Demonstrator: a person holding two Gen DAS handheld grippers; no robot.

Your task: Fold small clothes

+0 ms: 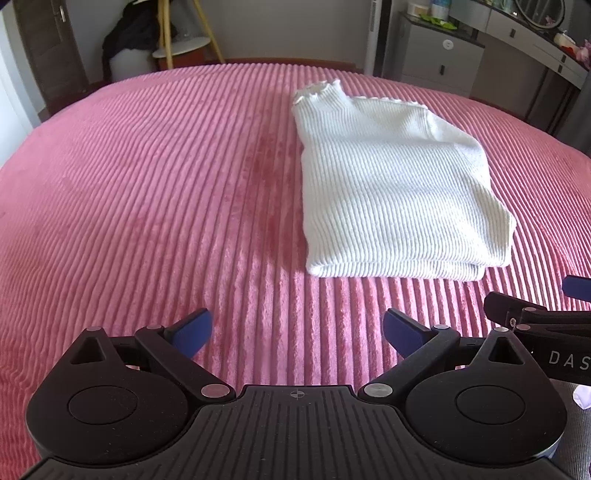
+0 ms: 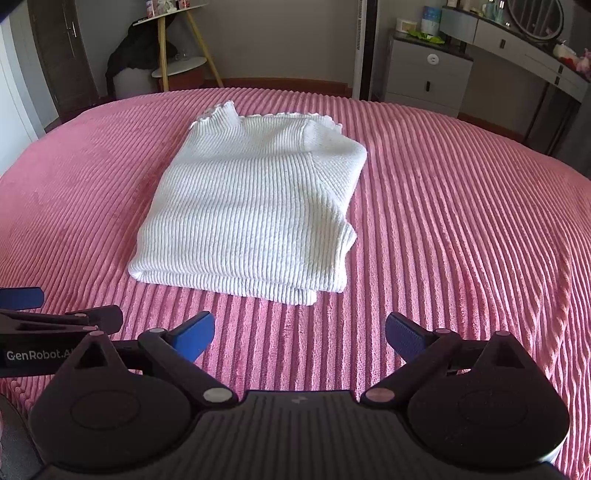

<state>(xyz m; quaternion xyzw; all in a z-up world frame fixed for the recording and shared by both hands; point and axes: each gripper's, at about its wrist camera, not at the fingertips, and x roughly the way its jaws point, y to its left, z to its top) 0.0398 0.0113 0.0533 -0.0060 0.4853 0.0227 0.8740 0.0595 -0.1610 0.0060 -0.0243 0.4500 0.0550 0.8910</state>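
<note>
A wide bed takes up most of the room, spread with a pink ribbed cover (image 2: 461,221) that catches daylight. Beyond its far edge runs a plain grey wall (image 2: 280,37). At far left stands a dark wooden door (image 2: 61,48), and near it a small round side table (image 2: 179,68) with yellow legs, a dark garment (image 2: 129,51) draped beside it. To the far right sit a grey bedside cabinet (image 2: 428,77) and a curved grey dressing table (image 2: 528,48) with an oval mirror (image 2: 535,16).
</note>
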